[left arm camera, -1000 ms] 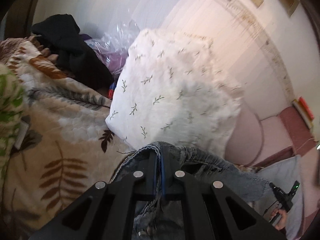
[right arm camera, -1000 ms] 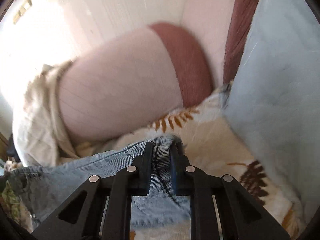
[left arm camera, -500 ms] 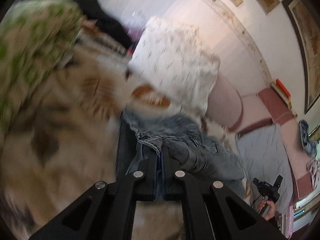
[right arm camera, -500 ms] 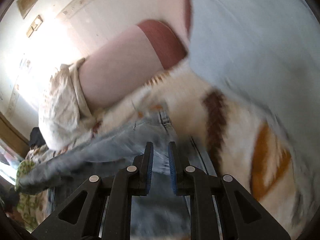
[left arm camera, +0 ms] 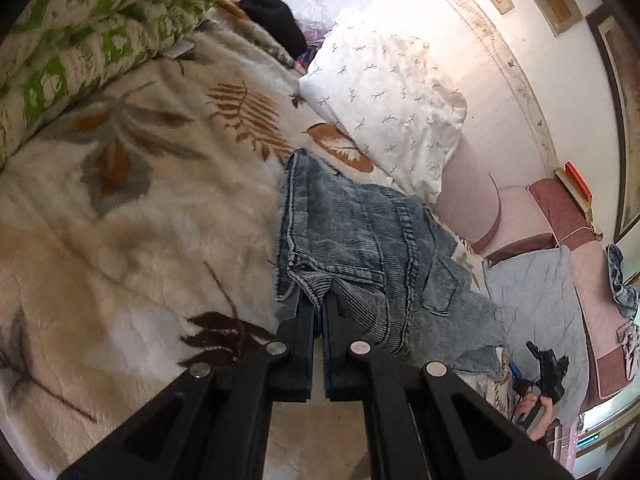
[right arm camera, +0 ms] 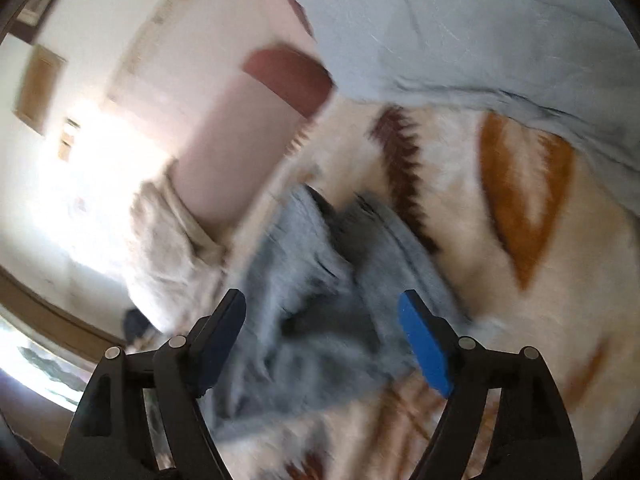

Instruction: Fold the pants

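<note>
While the left gripper (left arm camera: 319,312) pinches a gathered edge of the jeans (left arm camera: 360,240) with its fingers nearly together, the denim runs straight away from those tips, its long axis heading toward the white pillow (left arm camera: 388,100). The pants lie in a folded stack on the leaf-print blanket (left arm camera: 132,200), the pinched corner at the near end. In my judgement the left side is the one placed to set or smooth the fold, since it alone has cloth. The right gripper (right arm camera: 322,336) hangs above the other side of the jeans (right arm camera: 316,300) with its blue pads spread wide and nothing between them; that view is blurred, so whether the tips touch the cloth cannot be told. The left tool points low and forward along the blanket, nearly level with the stack, while the right one tilts down at the denim from above.
</note>
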`<state>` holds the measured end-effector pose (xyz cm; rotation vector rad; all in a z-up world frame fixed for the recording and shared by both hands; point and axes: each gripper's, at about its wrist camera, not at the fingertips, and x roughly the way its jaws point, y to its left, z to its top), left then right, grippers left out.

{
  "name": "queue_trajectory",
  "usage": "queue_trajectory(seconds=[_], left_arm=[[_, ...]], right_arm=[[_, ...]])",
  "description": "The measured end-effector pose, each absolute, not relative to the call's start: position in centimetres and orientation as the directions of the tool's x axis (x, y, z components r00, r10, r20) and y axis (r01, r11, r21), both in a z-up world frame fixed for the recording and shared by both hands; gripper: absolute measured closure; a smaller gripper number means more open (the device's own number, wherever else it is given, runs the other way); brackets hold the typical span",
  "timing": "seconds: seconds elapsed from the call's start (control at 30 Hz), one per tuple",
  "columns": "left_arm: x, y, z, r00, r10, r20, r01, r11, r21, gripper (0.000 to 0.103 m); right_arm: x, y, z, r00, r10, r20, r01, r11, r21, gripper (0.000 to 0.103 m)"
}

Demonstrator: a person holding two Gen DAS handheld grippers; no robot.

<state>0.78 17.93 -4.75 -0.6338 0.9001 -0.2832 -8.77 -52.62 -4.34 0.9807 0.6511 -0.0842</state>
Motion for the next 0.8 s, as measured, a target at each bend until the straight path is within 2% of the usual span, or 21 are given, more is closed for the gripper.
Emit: queue_trajectory(seconds=[0.13,0.27,0.3,0.33,0.37,0.43,0.6,0.7,0.77,0.8], left_arm=[[1.2,18.5,-5.3,0.612,-0.489,-0.621,-0.036,0.767,-0.640,0.098],[1.8,18.0,-5.4,0.610,-0.477,-0.633,-0.028,0.785,-0.618,0.098],[1.9,18.1,-5.5,0.608,-0.479,-0.634,-0.031,0.783,-0.621,0.098],[1.9,18.2,-5.6,0.607,-0.482,-0.632,-0.034,0.779,-0.626,0.098],[1.9,18.3,-5.6,0.608,-0.488,-0.626,-0.035,0.771,-0.635,0.098],[1.8,18.5,-5.3,0.615,-0.493,-0.616,-0.031,0.765,-0.643,0.098],[1.0,18.7,-4.4,0.628,-0.503,-0.594,-0.020,0.753,-0.658,0.098],[0.7,18.8,-4.0,0.623,-0.506,-0.597,-0.028,0.748,-0.663,0.098],[0.7,18.8,-4.0,0.611,-0.509,-0.606,-0.035,0.747,-0.664,0.098],[0.7,18.7,-4.1,0.602,-0.507,-0.617,-0.042,0.751,-0.659,0.098]], right_arm=[[-5.9,-52.5,-4.6,0.808,0.199,-0.554,0.360,0.578,0.733,0.024],[-2.6,-51.7,-5.7,0.748,0.129,-0.651,0.389,0.709,0.588,0.027],[-2.0,-51.6,-6.2,0.731,0.129,-0.670,0.390,0.727,0.565,0.039],[-1.7,-51.7,-6.6,0.721,0.146,-0.678,0.382,0.732,0.564,0.072],[-1.5,-51.8,-6.7,0.708,0.154,-0.689,0.380,0.739,0.556,0.084],[-1.6,-51.2,-5.5,0.722,0.149,-0.676,0.346,0.768,0.539,0.089],[-4.8,-51.2,1.4,0.867,0.093,-0.489,0.245,0.776,0.581,0.091],[-7.1,-51.5,3.7,0.910,0.015,-0.414,0.233,0.808,0.541,0.091],[-7.2,-51.8,3.0,0.891,-0.003,-0.453,0.252,0.836,0.488,0.091],[-6.9,-52.1,1.7,0.857,-0.011,-0.515,0.286,0.841,0.459,0.091]])
